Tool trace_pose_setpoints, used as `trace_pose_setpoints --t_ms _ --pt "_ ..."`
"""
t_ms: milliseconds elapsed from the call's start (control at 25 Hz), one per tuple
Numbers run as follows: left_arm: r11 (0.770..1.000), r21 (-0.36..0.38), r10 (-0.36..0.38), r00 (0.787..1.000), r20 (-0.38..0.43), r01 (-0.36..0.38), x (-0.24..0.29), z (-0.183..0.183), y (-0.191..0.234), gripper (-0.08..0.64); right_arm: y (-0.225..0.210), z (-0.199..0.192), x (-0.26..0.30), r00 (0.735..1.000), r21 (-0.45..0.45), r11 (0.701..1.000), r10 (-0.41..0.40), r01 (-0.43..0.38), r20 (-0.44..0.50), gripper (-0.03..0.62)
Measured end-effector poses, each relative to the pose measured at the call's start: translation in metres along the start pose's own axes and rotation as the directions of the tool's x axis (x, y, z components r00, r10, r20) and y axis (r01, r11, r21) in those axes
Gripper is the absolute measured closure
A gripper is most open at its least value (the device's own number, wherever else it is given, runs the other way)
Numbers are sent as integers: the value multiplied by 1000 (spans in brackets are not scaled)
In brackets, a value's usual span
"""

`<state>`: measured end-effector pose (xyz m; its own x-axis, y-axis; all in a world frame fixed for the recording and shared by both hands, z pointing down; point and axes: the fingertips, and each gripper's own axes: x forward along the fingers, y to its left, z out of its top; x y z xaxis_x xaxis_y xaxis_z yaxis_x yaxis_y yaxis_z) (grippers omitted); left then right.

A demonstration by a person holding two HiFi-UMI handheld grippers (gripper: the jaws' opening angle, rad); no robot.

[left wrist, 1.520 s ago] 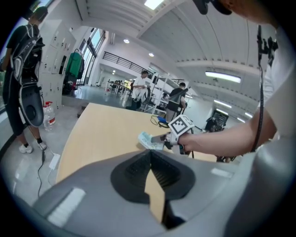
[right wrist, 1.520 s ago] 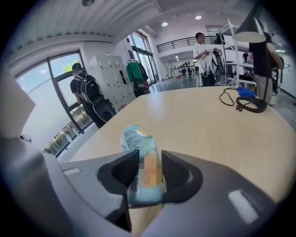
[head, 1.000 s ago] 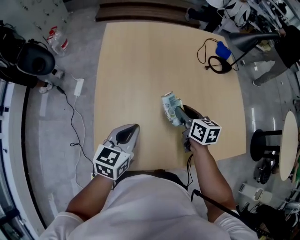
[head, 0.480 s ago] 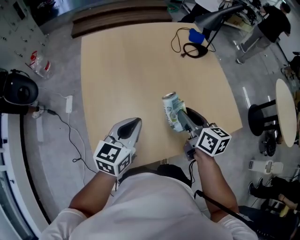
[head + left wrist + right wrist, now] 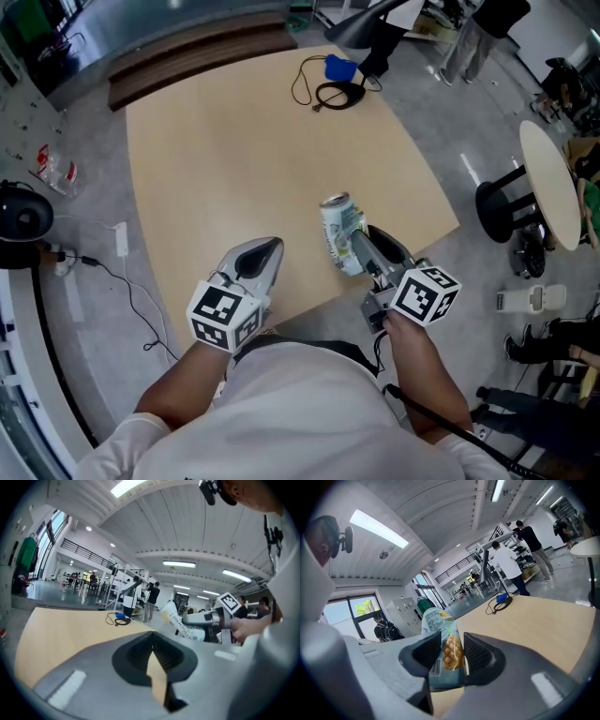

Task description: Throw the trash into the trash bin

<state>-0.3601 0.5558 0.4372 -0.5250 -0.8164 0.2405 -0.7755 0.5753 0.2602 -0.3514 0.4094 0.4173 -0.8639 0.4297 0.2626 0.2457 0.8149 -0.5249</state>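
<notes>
- two tongs sit low in the head view, both over the near edge of the desk.
- left tongs: tips together with nothing between them; in the left gripper view only a sliver of desk shows behind the closed tips.
- right tongs are clamped on the can, a pale green drink can with a pineapple printed on it.
- the can is held off the desk, tilted, its top end pointing away from the person, above the near right part of the desk; the left gripper view shows it to the right.
- a marker cube rides on each gripper, left and right.
- at the desk's far corner lie a blue object and a coiled black cable, well apart from both tongs.
- on the floor left of the desk: a white power strip, a black round object and a plastic bottle.
- right of the desk a black stool stands just beside a round table.
- beyond the desk's far side, people stand by work benches.
</notes>
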Motion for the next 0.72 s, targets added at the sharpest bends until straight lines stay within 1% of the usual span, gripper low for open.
trace_pose_setpoints --t_ms 280,400,560,720 --pt "1000 7 -22 999 29 22 18 16 -45 552 -5 25 -66 997 15 1000 -1 0 77 442" --pt "998 28 -62 997 41 61 28 24 -75 552 -9 34 -97 993 17 1000 -18 17 114 443" --pt "994 51 -102 993 55 99 41 26 -115 552 -20 34 -136 987 38 999 -34 29 156 443" --pt "984 83 -161 986 37 158 53 20 -152 552 -29 30 -169 980 53 997 -59 50 189 443"
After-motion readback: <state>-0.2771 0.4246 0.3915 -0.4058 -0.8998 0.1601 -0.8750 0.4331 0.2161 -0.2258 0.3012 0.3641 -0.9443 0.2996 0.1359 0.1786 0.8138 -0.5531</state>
